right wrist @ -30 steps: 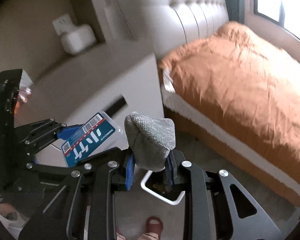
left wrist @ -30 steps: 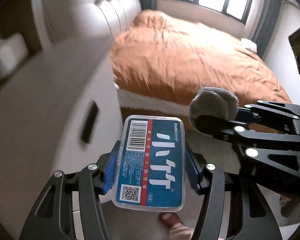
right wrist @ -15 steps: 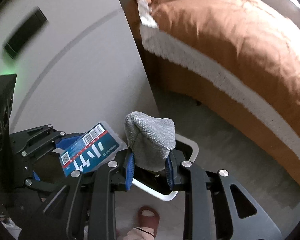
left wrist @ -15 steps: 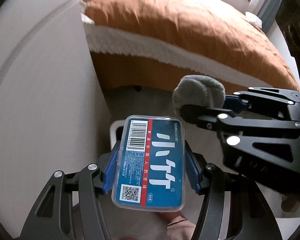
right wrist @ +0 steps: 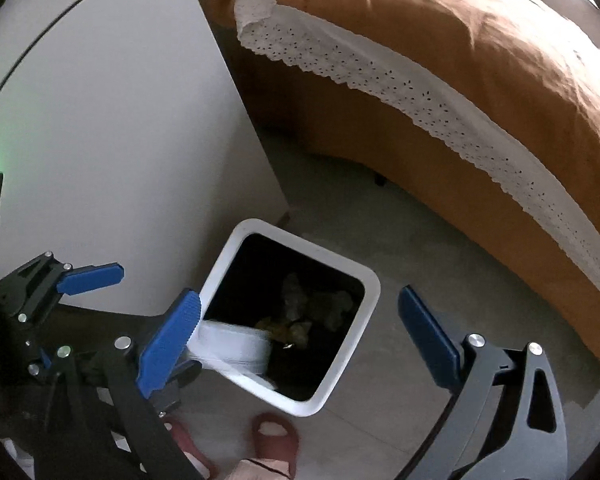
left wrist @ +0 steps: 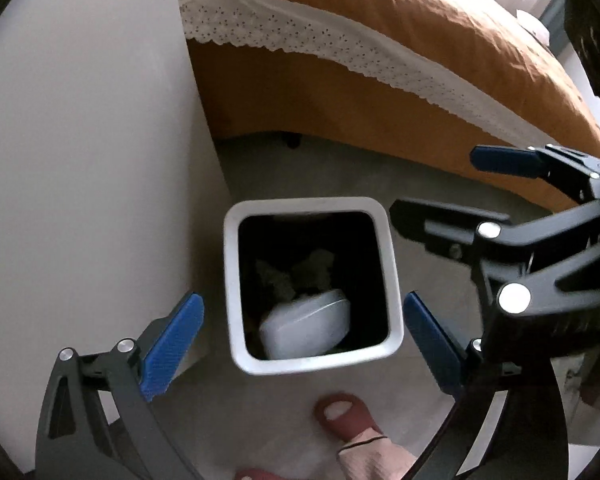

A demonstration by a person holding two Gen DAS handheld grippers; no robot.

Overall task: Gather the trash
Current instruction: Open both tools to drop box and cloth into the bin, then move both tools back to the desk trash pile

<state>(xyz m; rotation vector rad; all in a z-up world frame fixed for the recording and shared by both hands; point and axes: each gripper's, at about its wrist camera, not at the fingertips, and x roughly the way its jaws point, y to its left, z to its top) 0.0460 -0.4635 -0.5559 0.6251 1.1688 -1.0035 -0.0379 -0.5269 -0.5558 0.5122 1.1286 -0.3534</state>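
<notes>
A white square trash bin (left wrist: 392, 280) (right wrist: 370, 292) stands on the floor right below both grippers. My left gripper (left wrist: 302, 344) hangs over it, jaws opening wide, with nothing pressed between its blue pads (left wrist: 172, 344). A pale flat box (left wrist: 306, 326) (right wrist: 232, 346), blurred, lies inside the bin's mouth. My right gripper (right wrist: 300, 340) (left wrist: 452, 188) is beside the left one, jaws also opening and holding nothing. The left gripper (right wrist: 112, 296) shows at the left of the right wrist view. Crumpled scraps (right wrist: 300, 300) sit deep in the dark bin.
A tall white cabinet side (left wrist: 80, 160) rises just left of the bin. A bed with an orange cover (left wrist: 380, 40) and lace-edged white sheet (right wrist: 420, 92) runs behind and to the right. A person's foot in a red slipper (left wrist: 348, 416) (right wrist: 276, 436) stands close in front of the bin.
Both grippers sank toward the bin and opened. The blue-labelled box left the left jaws and is now in the bin. The grey knitted piece is gone from the right jaws.
</notes>
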